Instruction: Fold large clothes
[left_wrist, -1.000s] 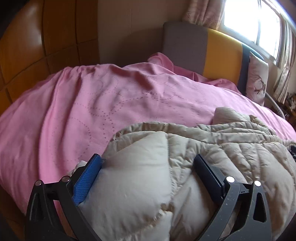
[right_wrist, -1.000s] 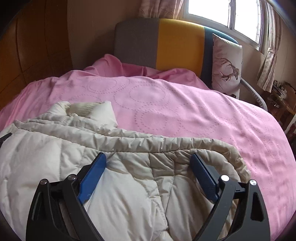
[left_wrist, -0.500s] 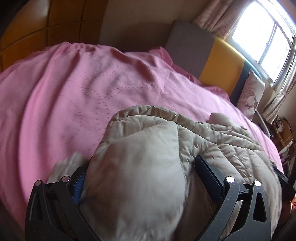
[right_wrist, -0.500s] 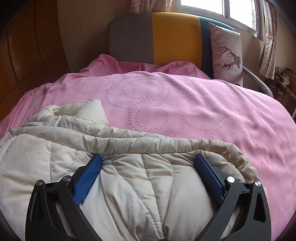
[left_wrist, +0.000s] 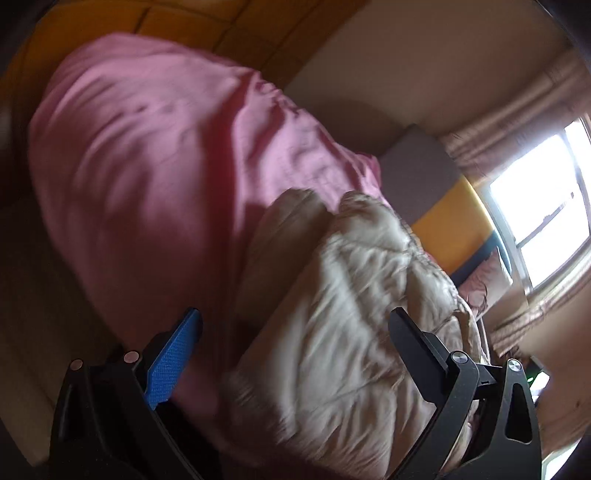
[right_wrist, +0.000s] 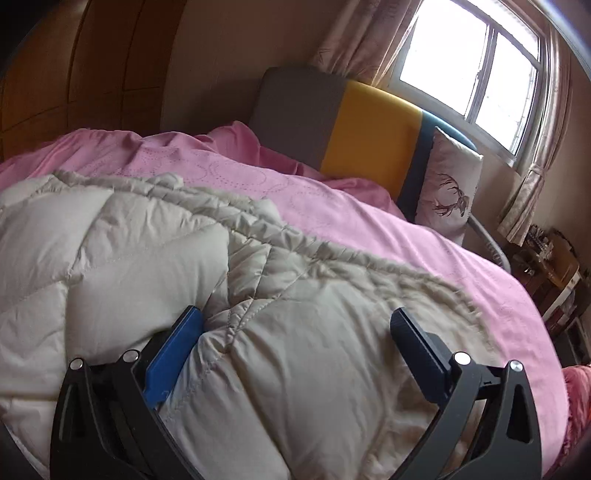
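Cream puffer jacket (right_wrist: 258, 295) lies bunched on pink bedspread (right_wrist: 369, 221). Left gripper (left_wrist: 295, 325): fingers spread wide, tilted view, jacket bulging between them. Right gripper (right_wrist: 295, 321): fingers spread wide, pressed into jacket. Neither pinches fabric.

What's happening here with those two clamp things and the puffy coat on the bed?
A person is folding a cream quilted puffer jacket on a bed covered with a pink dotted bedspread, holding a two-finger gripper in each hand. The right gripper is open, its fingers spread over the jacket. The left gripper is open too, tilted sharply, with the jacket's bunched end between its spread fingers; that view is blurred. Neither pinches the fabric. A deer-print pillow leans at the grey-and-yellow headboard.
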